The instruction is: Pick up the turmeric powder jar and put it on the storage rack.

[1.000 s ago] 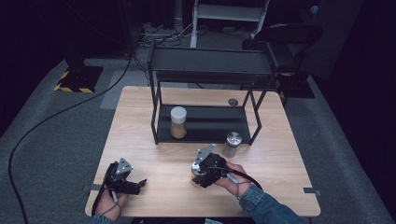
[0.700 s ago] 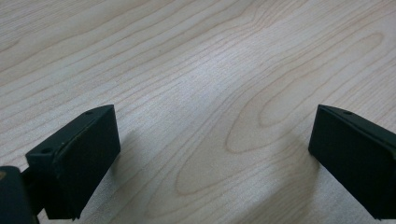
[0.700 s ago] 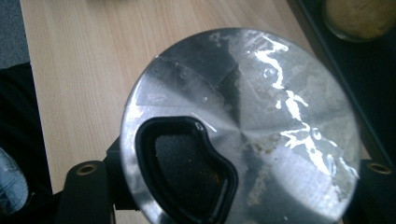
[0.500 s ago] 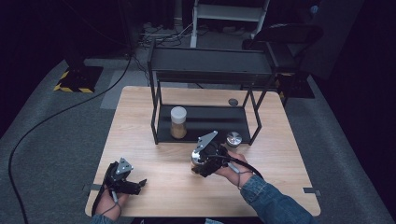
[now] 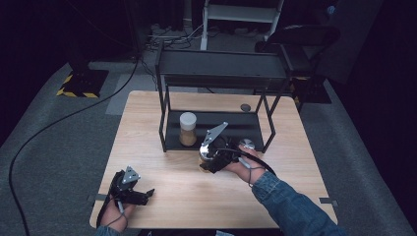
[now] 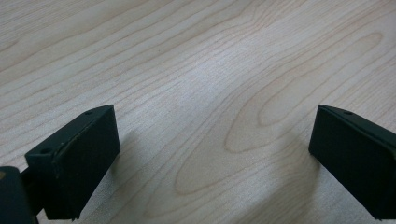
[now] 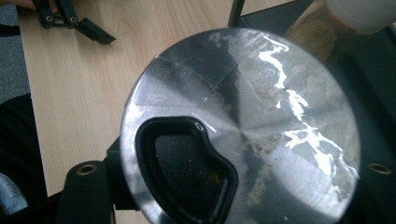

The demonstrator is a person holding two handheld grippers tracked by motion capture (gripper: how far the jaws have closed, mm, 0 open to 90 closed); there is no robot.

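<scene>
R tool (image 5: 209,160) clamped on steel-lidded jar (image 7: 240,135); L tool (image 5: 142,195) wide open.

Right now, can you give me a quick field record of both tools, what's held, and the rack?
right tool: shut on metal-lidded jar, raised just in front of the rack
left tool: open, nothing between its jaws, low over the table near its front left corner
rack: black, two levels, at the table's back
lower shelf: white-lidded jar standing on it

Dim surroundings — lit tabletop (lid glare).
</scene>
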